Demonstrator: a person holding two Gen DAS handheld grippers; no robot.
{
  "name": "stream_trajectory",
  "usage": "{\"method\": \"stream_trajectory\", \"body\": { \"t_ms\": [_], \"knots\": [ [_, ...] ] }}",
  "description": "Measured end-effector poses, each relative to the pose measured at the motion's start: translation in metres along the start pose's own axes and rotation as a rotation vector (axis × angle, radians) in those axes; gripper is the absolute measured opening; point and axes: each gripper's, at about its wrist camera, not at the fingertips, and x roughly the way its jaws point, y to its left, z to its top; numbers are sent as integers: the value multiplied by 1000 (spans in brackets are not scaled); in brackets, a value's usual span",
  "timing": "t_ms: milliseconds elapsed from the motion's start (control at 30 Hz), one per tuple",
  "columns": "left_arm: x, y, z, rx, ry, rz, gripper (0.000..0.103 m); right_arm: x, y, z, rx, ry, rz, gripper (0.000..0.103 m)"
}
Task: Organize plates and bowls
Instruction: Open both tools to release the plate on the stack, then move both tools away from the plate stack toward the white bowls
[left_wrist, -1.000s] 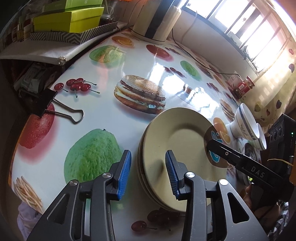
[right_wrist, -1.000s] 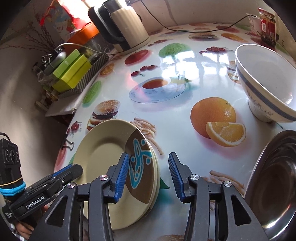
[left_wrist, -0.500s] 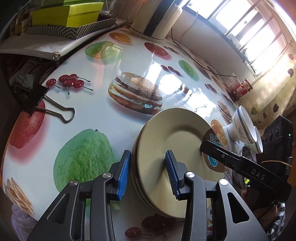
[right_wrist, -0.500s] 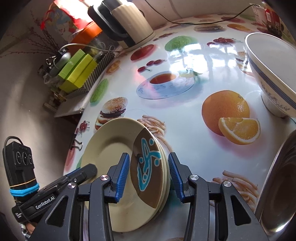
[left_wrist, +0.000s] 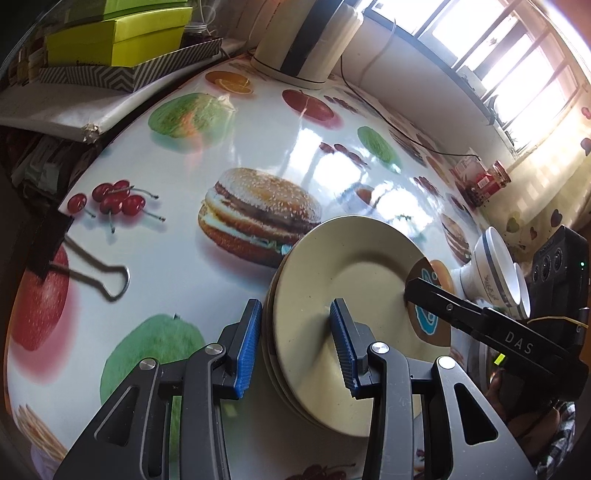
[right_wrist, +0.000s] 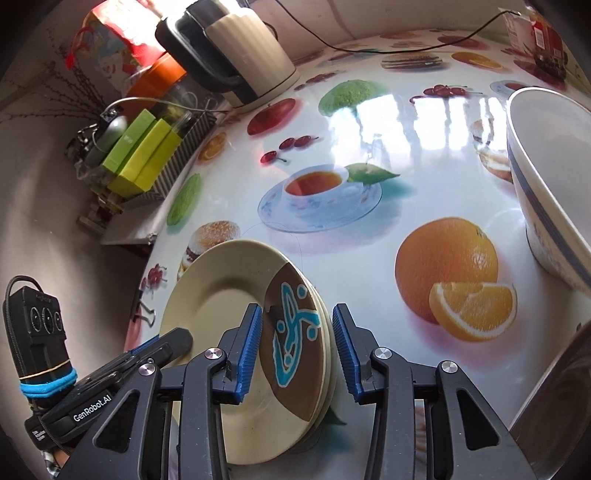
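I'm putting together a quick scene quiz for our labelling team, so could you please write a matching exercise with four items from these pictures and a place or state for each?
Items:
1. stack of plates
2. white bowl
3. electric kettle
4. binder clip

Descriptions:
A. at the far edge of the table, with a black handle
B. straddled on opposite rims by the left claw and the right claw, both open
C. lying flat beside the printed cherries
D. standing upright, blue band below its rim

Pairs: 1-B, 2-D, 3-A, 4-C
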Motion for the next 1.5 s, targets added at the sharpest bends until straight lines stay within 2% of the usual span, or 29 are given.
{"method": "stream_trajectory", "body": {
  "t_ms": [533, 733, 867, 1067, 1233, 1333, 1433, 1500],
  "knots": [
    [25, -13, 39, 24, 4, 13, 39, 11, -12, 40, 30, -6, -29, 37],
    [27, -16, 43, 39, 6, 19, 39, 11, -16, 47, 34, -13, -32, 37],
    [25, -19, 43, 60, -1, 64, 39, 9, -15, 48, 23, -31, -48, 37],
    [3, -25, 39, 105, -76, 194, 39, -1, -15, 46, 15, -62, -78, 38],
    [-23, -45, 34, 165, -157, 228, 39, -24, -9, 42, -4, -120, -110, 47],
    [-36, -57, 29, 187, -175, 207, 39, -40, -3, 36, -28, -153, -141, 52],
    [-46, -70, 24, 220, -213, 237, 39, -57, -1, 30, -35, -179, -130, 53],
    [-53, -78, 20, 236, -230, 227, 39, -68, 1, 26, -41, -202, -129, 53]
  ]
}}
